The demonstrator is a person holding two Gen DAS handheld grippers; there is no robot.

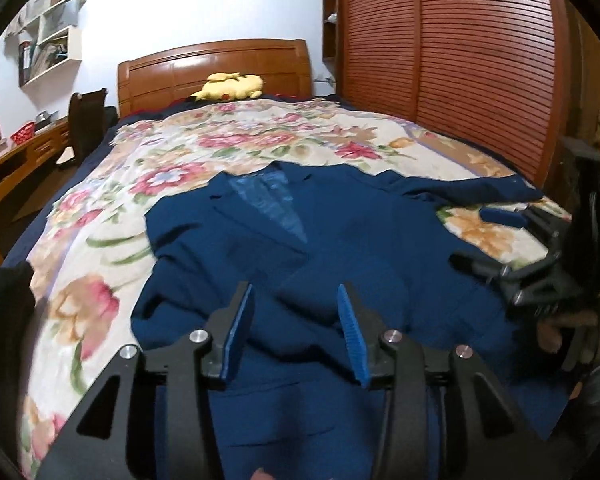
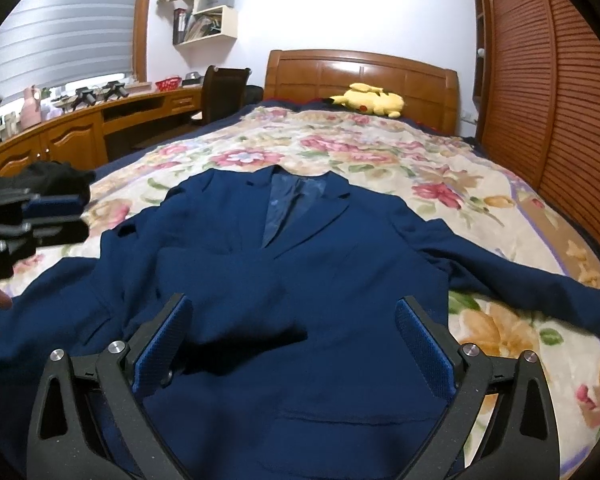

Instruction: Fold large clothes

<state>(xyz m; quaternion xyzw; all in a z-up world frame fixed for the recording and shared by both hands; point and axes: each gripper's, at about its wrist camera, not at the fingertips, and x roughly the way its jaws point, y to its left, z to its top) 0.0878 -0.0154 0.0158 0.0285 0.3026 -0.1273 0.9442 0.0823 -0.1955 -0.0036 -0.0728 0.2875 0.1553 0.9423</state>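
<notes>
A dark blue suit jacket (image 1: 320, 248) lies front-up on the floral bedspread (image 1: 100, 208), collar toward the headboard; it also shows in the right wrist view (image 2: 300, 272). One sleeve lies folded across the chest (image 2: 236, 300); the other sleeve (image 2: 520, 280) stretches out to the right. My left gripper (image 1: 298, 312) is open and empty above the jacket's lower front. My right gripper (image 2: 294, 332) is wide open and empty above the jacket's lower middle. It also shows in the left wrist view (image 1: 512, 236), and the left gripper shows at the right wrist view's left edge (image 2: 56, 216).
A yellow plush toy (image 2: 366, 100) lies by the wooden headboard (image 2: 360, 72). A slatted wooden wardrobe (image 1: 460, 60) runs along the bed's right side. A wooden desk (image 2: 80, 128) with a chair (image 2: 222, 92) stands left. The bedspread (image 2: 380, 152) surrounds the jacket.
</notes>
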